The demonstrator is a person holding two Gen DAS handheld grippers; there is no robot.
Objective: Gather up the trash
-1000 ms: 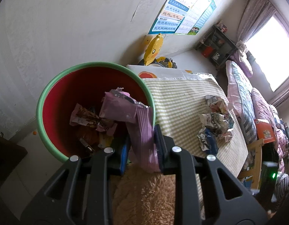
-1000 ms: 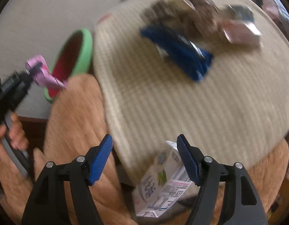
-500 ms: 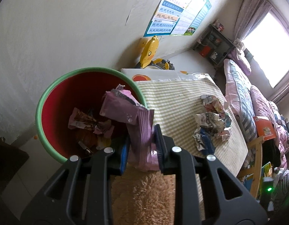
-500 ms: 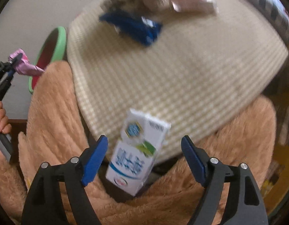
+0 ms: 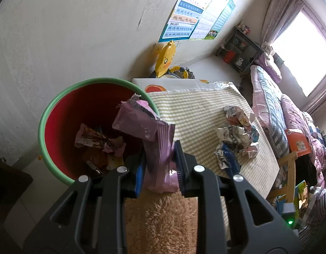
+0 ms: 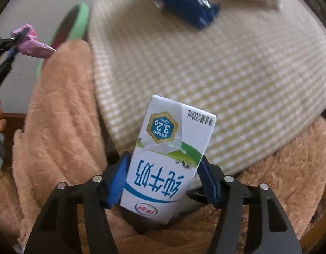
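My left gripper (image 5: pixel 160 169) is shut on a pink snack wrapper (image 5: pixel 150 131), which hangs over the near rim of a red bucket with a green rim (image 5: pixel 48 114). Several wrappers lie inside the bucket. In the right wrist view, a white milk carton (image 6: pixel 163 144) stands tilted at the near edge of the checked tablecloth (image 6: pixel 205 63). My right gripper (image 6: pixel 163 177) straddles the carton. Its jaws are closing, and both blue pads (image 6: pixel 118 180) touch the carton's sides. The left gripper (image 6: pixel 6 46) with its wrapper (image 6: pixel 32 46) shows at far left, beside the bucket (image 6: pixel 78 21).
Crumpled papers (image 5: pixel 237 135) and a blue wrapper (image 6: pixel 184 6) lie at the far side of the table. A person's fuzzy tan garment (image 6: pixel 61 105) fills the foreground. A yellow duck toy (image 5: pixel 166 57), a bed (image 5: pixel 268 97) and an orange box (image 5: pixel 298 144) stand beyond.
The right gripper came down over the milk carton and its wide jaws narrowed until the pads met its sides. The left gripper stayed put with the pink wrapper.
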